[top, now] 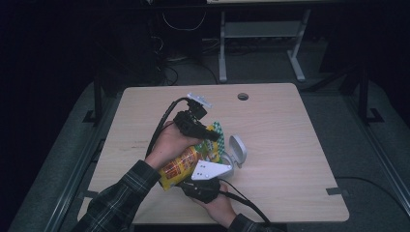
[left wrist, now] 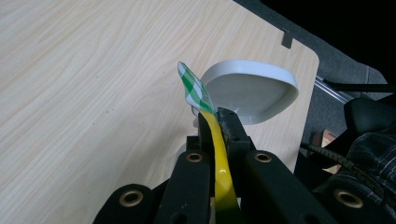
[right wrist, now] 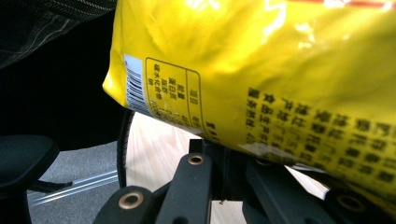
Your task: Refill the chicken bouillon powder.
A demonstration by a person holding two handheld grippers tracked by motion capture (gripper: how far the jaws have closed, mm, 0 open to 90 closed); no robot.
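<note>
A yellow snack bag (top: pixel 180 166) with red print is held off the wooden table (top: pixel 290 145) between both hands. My left gripper (top: pixel 212 136) is shut on the bag's top seam. In the left gripper view the yellow film (left wrist: pixel 219 158) runs between the jaws of the left gripper (left wrist: pixel 217 116), and a green-and-white checked corner (left wrist: pixel 194 88) sticks out past them. My right gripper (top: pixel 189 181) sits under the bag near the front edge. Its jaws, in the right gripper view (right wrist: pixel 224 149), stand together where the bag (right wrist: pixel 280 70) comes down onto them; the tips are hidden.
A grey oval shell-shaped piece (top: pixel 237 151) stands tilted on the table just right of the bag, and shows beyond the left jaws (left wrist: pixel 252 88). A round cable hole (top: pixel 242 96) lies near the far edge. Black cables (top: pixel 162 123) trail from both grippers.
</note>
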